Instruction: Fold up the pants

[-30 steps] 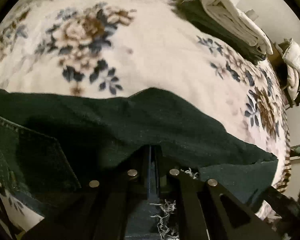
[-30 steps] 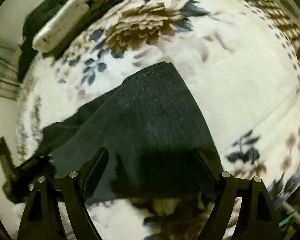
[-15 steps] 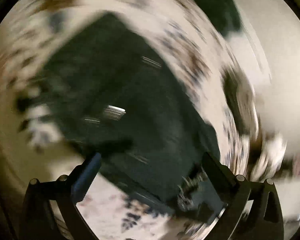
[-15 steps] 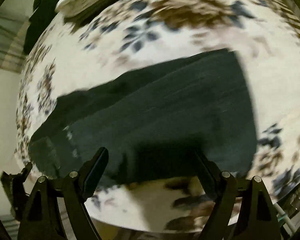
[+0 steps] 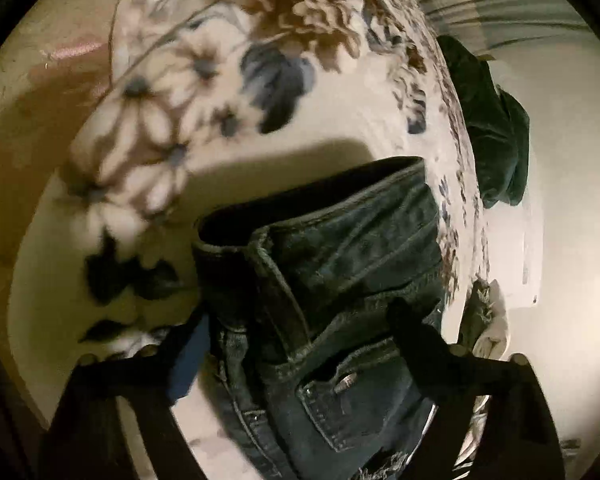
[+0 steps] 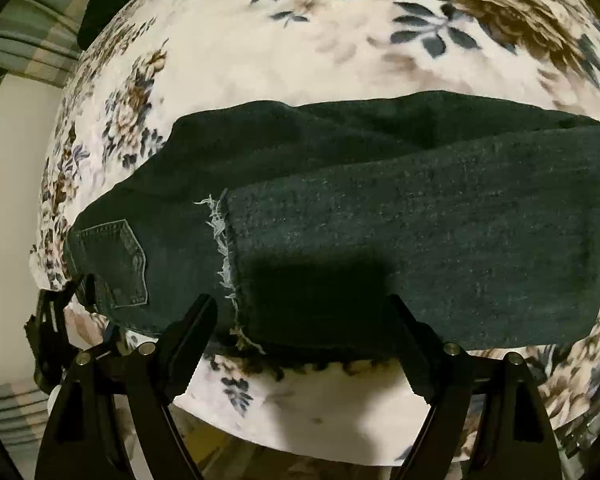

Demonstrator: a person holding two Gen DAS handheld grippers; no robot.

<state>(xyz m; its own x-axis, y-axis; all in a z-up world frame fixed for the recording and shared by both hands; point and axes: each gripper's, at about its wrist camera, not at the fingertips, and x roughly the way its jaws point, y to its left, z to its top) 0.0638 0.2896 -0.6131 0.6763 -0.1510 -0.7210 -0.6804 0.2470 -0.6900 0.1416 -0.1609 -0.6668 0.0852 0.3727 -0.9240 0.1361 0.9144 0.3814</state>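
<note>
Dark blue jeans (image 6: 380, 208) lie folded on the flowered blanket, the legs laid back over the seat. A frayed hem (image 6: 220, 240) ends near the back pocket (image 6: 116, 264). My right gripper (image 6: 300, 320) hangs open over the near edge of the folded legs and touches nothing. In the left wrist view the waistband (image 5: 332, 216) and a front pocket (image 5: 340, 392) fill the lower middle. My left gripper (image 5: 300, 344) straddles the waist end with its jaws closing. The denim lies between the fingers, and the pads do not press on it.
The flowered blanket (image 6: 300, 40) covers a bed whose edge falls away just below the jeans. A dark green garment (image 5: 496, 140) lies at the far side of the bed. Brown floor (image 5: 32, 128) shows at the left, and striped cloth (image 6: 32, 48) at the upper left.
My left gripper let go of the leg hem, opened wide, and rolled and swung over to the waistband. The right gripper stayed open and shifted, so the folded jeans now lie across its view.
</note>
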